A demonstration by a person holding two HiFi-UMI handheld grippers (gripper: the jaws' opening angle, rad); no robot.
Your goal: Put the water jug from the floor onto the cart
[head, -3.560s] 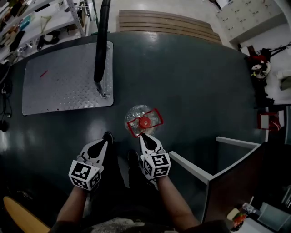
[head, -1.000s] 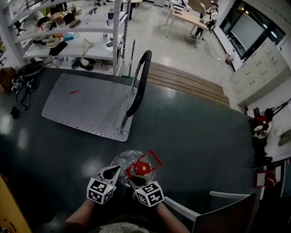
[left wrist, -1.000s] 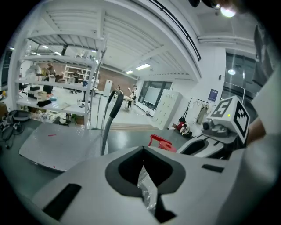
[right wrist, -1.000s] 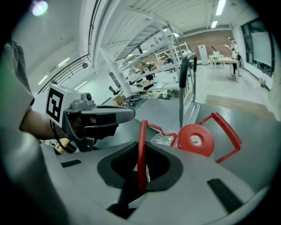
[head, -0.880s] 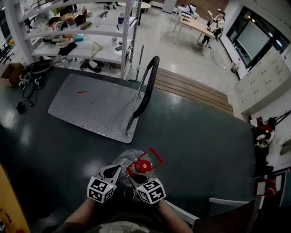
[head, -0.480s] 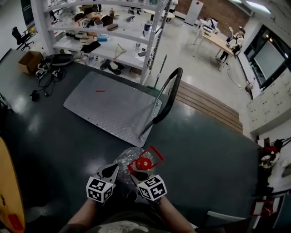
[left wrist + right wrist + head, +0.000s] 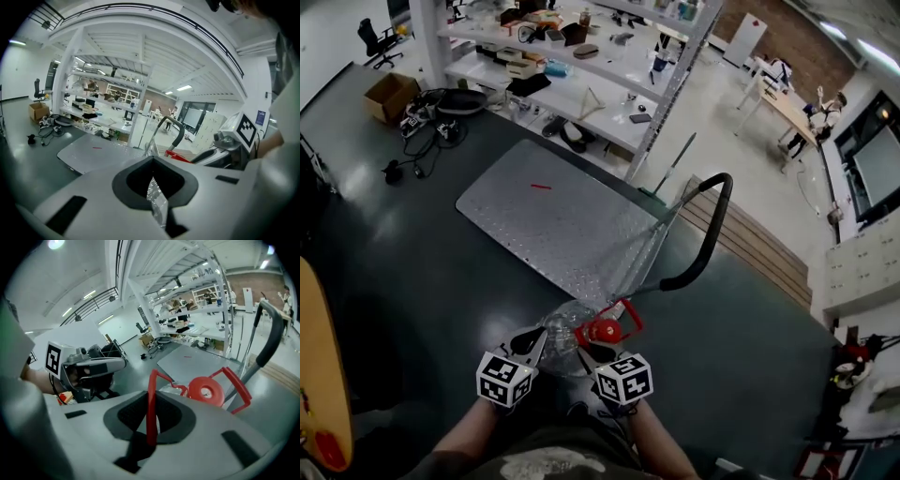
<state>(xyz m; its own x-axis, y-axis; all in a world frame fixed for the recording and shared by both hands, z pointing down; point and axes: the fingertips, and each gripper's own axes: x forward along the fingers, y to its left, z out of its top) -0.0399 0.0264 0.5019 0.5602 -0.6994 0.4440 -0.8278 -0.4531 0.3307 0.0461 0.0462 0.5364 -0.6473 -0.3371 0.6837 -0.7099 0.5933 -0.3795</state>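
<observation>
Right tool (image 7: 150,430): jaws nearly together, clamped on the red handle (image 7: 151,394) of the water jug (image 7: 567,330). Left tool (image 7: 153,197): jaws pinch a fold of the jug's clear wall (seen only in the left gripper view). Only the head view shows the jug held just short of the cart (image 7: 553,216), at its push-bar end.

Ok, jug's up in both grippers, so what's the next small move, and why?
Probably carry the water jug forward over the cart deck before lowering it. The right gripper is shut on its red handle, the left gripper on its clear wall, and it hangs short of the deck's near corner, by the cart handle.
</observation>
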